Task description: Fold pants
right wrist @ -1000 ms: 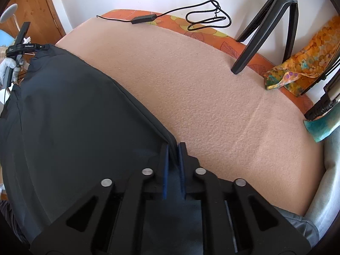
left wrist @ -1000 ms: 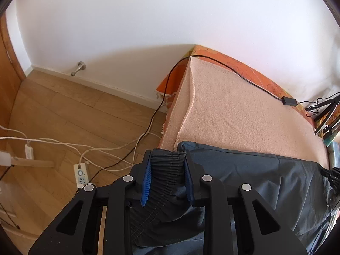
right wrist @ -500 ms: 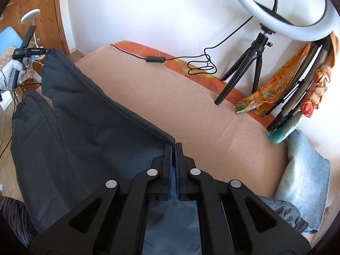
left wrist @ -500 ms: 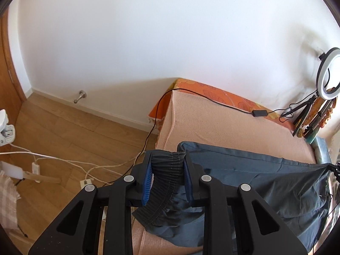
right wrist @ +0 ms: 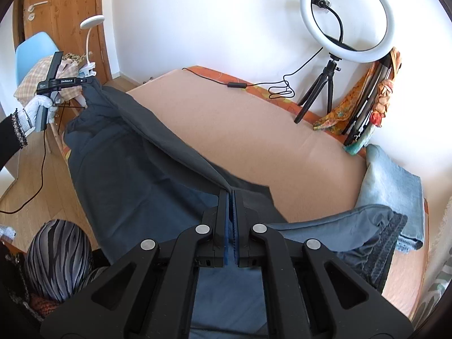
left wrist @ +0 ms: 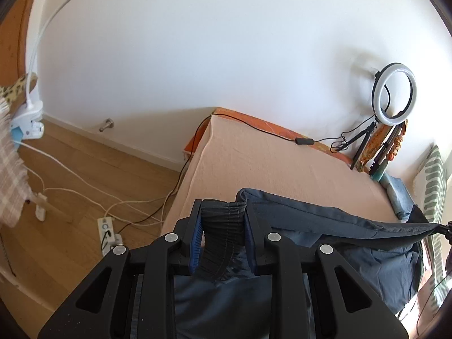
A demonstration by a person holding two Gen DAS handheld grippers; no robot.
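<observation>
Left hand-held gripper [left wrist: 223,212] is clamped on the gathered elastic waistband [left wrist: 221,234] of the dark blue-grey pants [right wrist: 135,175]; the ribbed band fills the gap between its blue pads. Right hand-held gripper [right wrist: 231,197] has its jaws pressed together on a thin edge of the same pants, at the leg end. The pants hang stretched between the two grippers, raised above the bed [right wrist: 240,124], with the lower layers sagging toward the peach cover. In the right wrist view the left hand-held gripper sits at about 10 o'clock, held by a gloved hand [right wrist: 39,110] with a dark sleeve. Ring light [right wrist: 347,17] on a small tripod [right wrist: 319,90] stands at about 1 o'clock on the far side of the bed, near the wall. Folded light-blue jeans [right wrist: 392,189] lie at about 3 o'clock on the bed, with another dark garment [right wrist: 353,231] just in front of them. In the left wrist view, white cables and a power strip [left wrist: 106,227] lie on the wooden floor at about 9 o'clock.
</observation>
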